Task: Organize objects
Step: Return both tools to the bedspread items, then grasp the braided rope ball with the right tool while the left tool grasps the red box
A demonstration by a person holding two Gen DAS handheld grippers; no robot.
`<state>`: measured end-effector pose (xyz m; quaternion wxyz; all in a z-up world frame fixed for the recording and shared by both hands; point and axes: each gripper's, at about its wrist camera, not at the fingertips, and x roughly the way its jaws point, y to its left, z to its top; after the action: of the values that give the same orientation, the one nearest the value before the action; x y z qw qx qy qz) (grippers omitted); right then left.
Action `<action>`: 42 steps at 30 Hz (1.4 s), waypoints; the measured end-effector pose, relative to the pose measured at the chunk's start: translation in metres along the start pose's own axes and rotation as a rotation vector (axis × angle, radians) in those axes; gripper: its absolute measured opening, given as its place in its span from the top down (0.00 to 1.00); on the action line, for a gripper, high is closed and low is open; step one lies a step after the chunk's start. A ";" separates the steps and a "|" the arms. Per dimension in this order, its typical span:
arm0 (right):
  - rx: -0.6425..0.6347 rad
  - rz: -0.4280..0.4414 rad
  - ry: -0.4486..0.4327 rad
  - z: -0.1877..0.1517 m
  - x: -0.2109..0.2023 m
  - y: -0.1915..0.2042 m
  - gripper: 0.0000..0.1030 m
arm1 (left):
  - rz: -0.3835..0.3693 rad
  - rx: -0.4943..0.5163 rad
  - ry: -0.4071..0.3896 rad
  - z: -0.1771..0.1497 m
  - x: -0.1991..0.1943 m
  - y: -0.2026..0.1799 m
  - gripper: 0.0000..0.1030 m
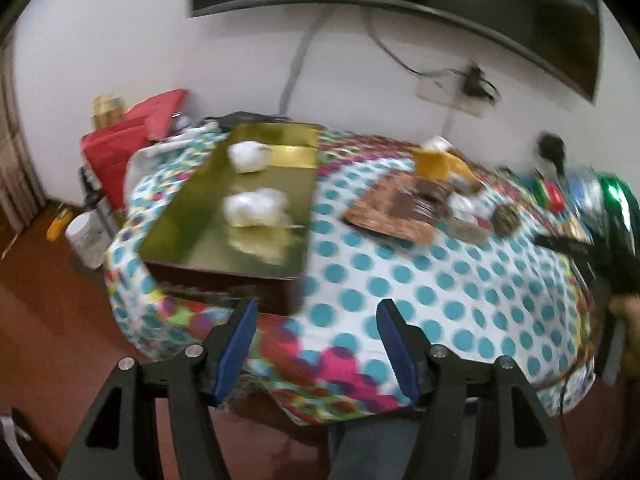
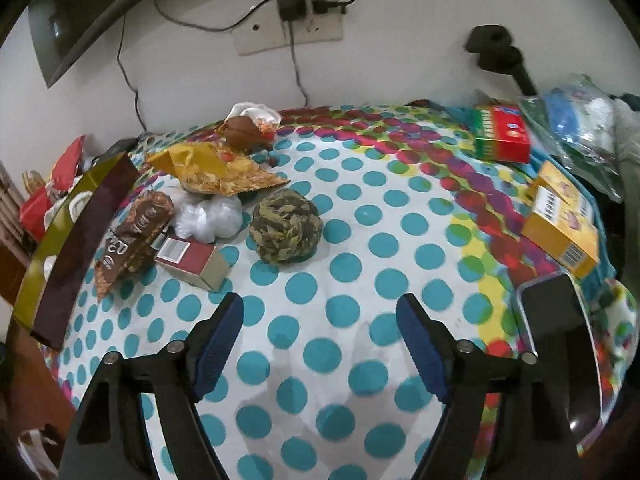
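Observation:
A gold-topped box (image 1: pixel 236 200) lies on the left of the dotted tablecloth (image 1: pixel 460 292) and carries two white crumpled bundles (image 1: pixel 256 208). My left gripper (image 1: pixel 316 344) hangs open and empty over the table's near edge, short of that box. In the right wrist view my right gripper (image 2: pixel 320 340) is open and empty above bare cloth. Ahead of it lie a camouflage cloth ball (image 2: pixel 286 230), a small red-and-tan carton (image 2: pixel 192 260), a white plastic wad (image 2: pixel 210 216), a brown snack packet (image 2: pixel 132 240), a yellow wrapper (image 2: pixel 216 172) and a brown ball (image 2: pixel 242 132).
A red-and-green box (image 2: pixel 502 134), a yellow box (image 2: pixel 562 224), a plastic bag (image 2: pixel 576 120) and a phone (image 2: pixel 560 344) line the right side. The gold box's edge (image 2: pixel 72 240) rises at the left. Red folders (image 1: pixel 132 140) and a white jar (image 1: pixel 86 236) sit beyond the table's left end.

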<state>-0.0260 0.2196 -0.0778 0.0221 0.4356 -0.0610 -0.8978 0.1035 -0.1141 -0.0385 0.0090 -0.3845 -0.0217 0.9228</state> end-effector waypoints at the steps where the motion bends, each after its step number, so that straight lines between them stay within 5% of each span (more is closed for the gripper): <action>1: -0.020 0.012 0.004 0.002 0.005 -0.001 0.28 | -0.007 0.013 0.008 0.000 0.003 -0.008 0.38; 15: -0.112 0.109 0.047 0.041 0.062 0.005 0.31 | -0.080 0.098 0.110 0.041 0.077 -0.101 0.38; 19: -0.149 0.140 0.059 0.045 0.071 0.014 0.46 | -0.105 0.079 0.130 0.047 0.092 -0.112 0.38; 27: -0.159 0.143 0.033 0.045 0.070 0.007 0.47 | -0.092 0.085 0.160 0.055 0.116 -0.143 0.38; 36: -0.118 0.116 -0.017 0.031 0.052 -0.041 0.47 | -0.131 -0.114 0.246 0.076 0.152 -0.167 0.38; 42: -0.080 0.156 -0.009 0.031 0.052 -0.047 0.47 | -0.068 -0.224 0.271 0.087 0.173 -0.176 0.38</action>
<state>-0.0820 0.2645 -0.1056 0.1091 0.4241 -0.0591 -0.8971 -0.0803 0.0647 -0.0916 0.0001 -0.5030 -0.1360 0.8535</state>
